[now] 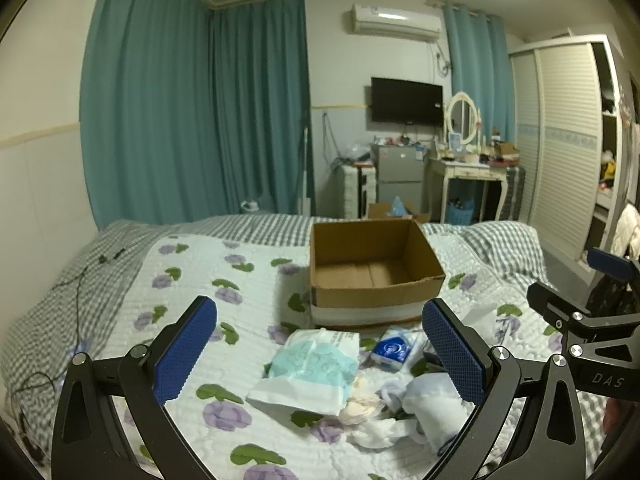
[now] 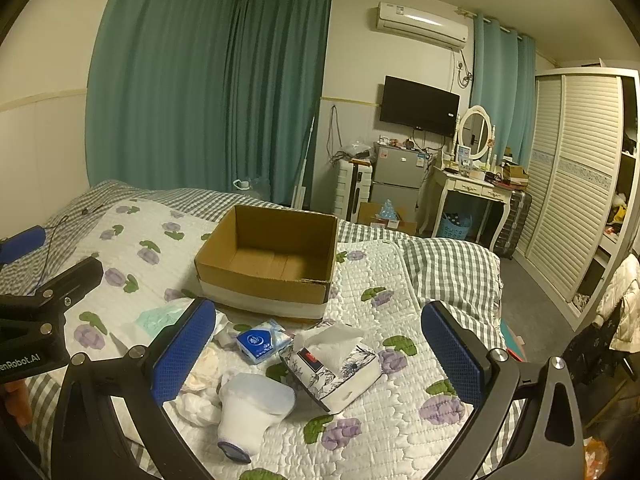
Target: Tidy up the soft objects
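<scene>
An empty cardboard box (image 1: 376, 268) (image 2: 268, 264) stands on the bed. In front of it lie soft items: a teal-and-white packet (image 1: 312, 368) (image 2: 154, 320), a small blue tissue pack (image 1: 392, 350) (image 2: 260, 340), a floral tissue box (image 2: 336, 364), white socks (image 2: 248, 408) (image 1: 432, 404) and a pale crumpled cloth (image 1: 362, 400) (image 2: 202, 368). My left gripper (image 1: 320, 356) is open above the packet. My right gripper (image 2: 320, 360) is open above the tissue box. Both hold nothing.
The bed has a white flowered quilt (image 1: 224, 280) over a grey checked sheet (image 2: 452, 268). A black cable (image 1: 76, 276) lies at the left. Beyond the bed are teal curtains (image 1: 192, 112), a small fridge (image 2: 396, 176), a dressing table (image 2: 472, 188) and a wardrobe (image 2: 580, 184).
</scene>
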Tool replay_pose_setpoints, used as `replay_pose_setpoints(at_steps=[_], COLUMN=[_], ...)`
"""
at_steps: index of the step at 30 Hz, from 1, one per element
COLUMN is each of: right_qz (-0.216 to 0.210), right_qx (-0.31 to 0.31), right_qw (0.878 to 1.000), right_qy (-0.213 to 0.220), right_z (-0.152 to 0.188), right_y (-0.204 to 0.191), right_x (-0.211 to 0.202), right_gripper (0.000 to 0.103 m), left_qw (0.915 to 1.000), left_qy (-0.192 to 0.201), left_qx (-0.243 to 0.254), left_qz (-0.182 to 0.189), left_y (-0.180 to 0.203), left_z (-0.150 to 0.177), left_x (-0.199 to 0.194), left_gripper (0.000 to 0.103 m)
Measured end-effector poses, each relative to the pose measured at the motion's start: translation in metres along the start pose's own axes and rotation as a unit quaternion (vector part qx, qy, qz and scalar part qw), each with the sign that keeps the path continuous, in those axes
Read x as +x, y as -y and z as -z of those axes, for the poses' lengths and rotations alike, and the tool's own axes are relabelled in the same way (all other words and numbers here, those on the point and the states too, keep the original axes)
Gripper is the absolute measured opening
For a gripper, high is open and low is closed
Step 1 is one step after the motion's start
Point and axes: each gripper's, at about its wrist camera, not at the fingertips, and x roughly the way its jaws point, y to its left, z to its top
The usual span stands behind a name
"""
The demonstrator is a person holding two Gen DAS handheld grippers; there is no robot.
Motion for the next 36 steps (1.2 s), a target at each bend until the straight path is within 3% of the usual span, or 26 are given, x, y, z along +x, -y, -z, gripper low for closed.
replay_pose_setpoints(at_steps=[36], right_qz=[-0.001], right_qx=[-0.005], right_qw=[1.0], right_qy=[-0.005], right_z=[0.0004], right_y=[-0.0049], right_x=[-0.0007], right_gripper=[0.103], left_qw=[1.0], left_qy=[0.002], left_qx=[0.004], left_qz=[0.001], left_y=[0.0015], left_z=[0.0027], left_x=[-0.0005], left_gripper=[0.103])
